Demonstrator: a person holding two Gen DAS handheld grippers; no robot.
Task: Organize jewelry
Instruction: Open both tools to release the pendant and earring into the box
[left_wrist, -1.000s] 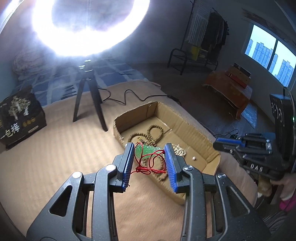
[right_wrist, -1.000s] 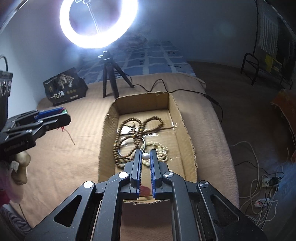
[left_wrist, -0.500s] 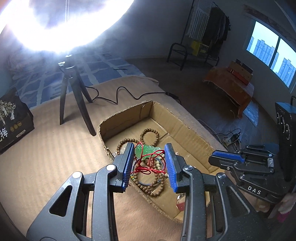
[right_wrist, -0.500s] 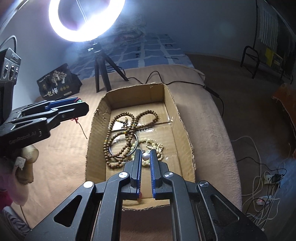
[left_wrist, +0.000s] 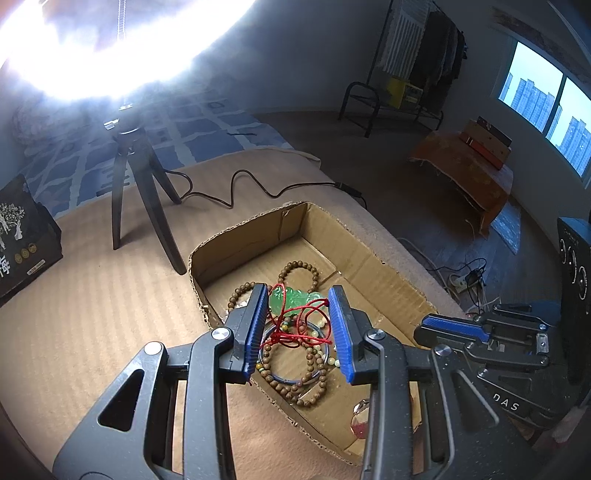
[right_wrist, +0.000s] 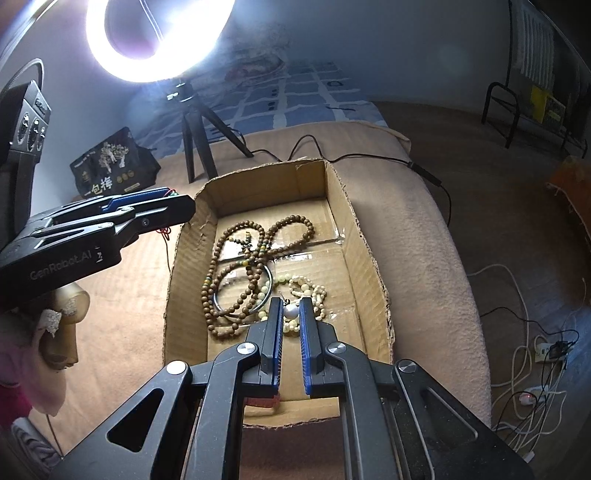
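Note:
My left gripper (left_wrist: 297, 295) is shut on a green jade pendant (left_wrist: 293, 298) with a tangled red cord (left_wrist: 295, 328), held above the near left part of the cardboard box (left_wrist: 373, 258). Brown bead strands (right_wrist: 236, 266), a metal bangle (right_wrist: 221, 299) and pale bead strands (right_wrist: 306, 291) lie in the box (right_wrist: 369, 266). My right gripper (right_wrist: 291, 308) hovers over the box's near end, jaws narrowly parted around a white pearl (right_wrist: 291, 312). The left gripper shows in the right wrist view (right_wrist: 162, 206) at the box's left wall.
A ring light on a black tripod (left_wrist: 147, 206) stands on the tan blanket (left_wrist: 92, 314) behind the box, with a black cable (left_wrist: 236, 188). A dark printed box (right_wrist: 114, 166) sits far left. The blanket's edge drops off right of the box; cables (right_wrist: 535, 354) lie on the floor.
My left gripper has carried the pendant forward and right, from beside the box to over its near left part. My right gripper has stayed over the box's near end.

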